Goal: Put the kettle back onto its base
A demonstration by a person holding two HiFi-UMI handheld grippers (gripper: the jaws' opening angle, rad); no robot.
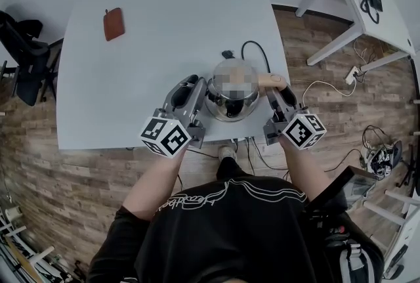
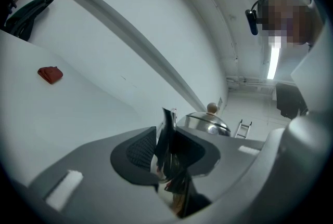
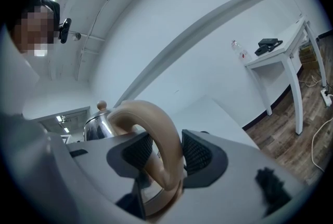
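A broad white table [image 1: 164, 25] with a curved front edge carries everything. At its near edge the person's black shirt [image 1: 230, 222] bears a line of white script across the chest, too warped to read. The only other print is the black-and-white square markers on the cubes of both tongs.

The rounded polished steel kettle [image 1: 230, 108] stands on the table close to the front edge, between the two tongs. Its domed lid is on, topped by a small round tan knob [image 2: 211, 108], so what the kettle holds cannot be seen. What lies under it is hidden, and whether it sits on a base cannot be told.

The left tongs [image 2: 166, 150] are closed on the kettle's thin, shiny spout [image 2: 167, 129], pinched between the ribbed pads. The right tongs [image 3: 164, 155] clamp the curved tan handle [image 3: 156, 124], one pad on each side of the loop.

Behind the kettle a black cable [image 1: 252, 46] loops on the table. Well apart, toward the far left, lies a small reddish-brown leather pouch [image 1: 113, 23], flat and closed.
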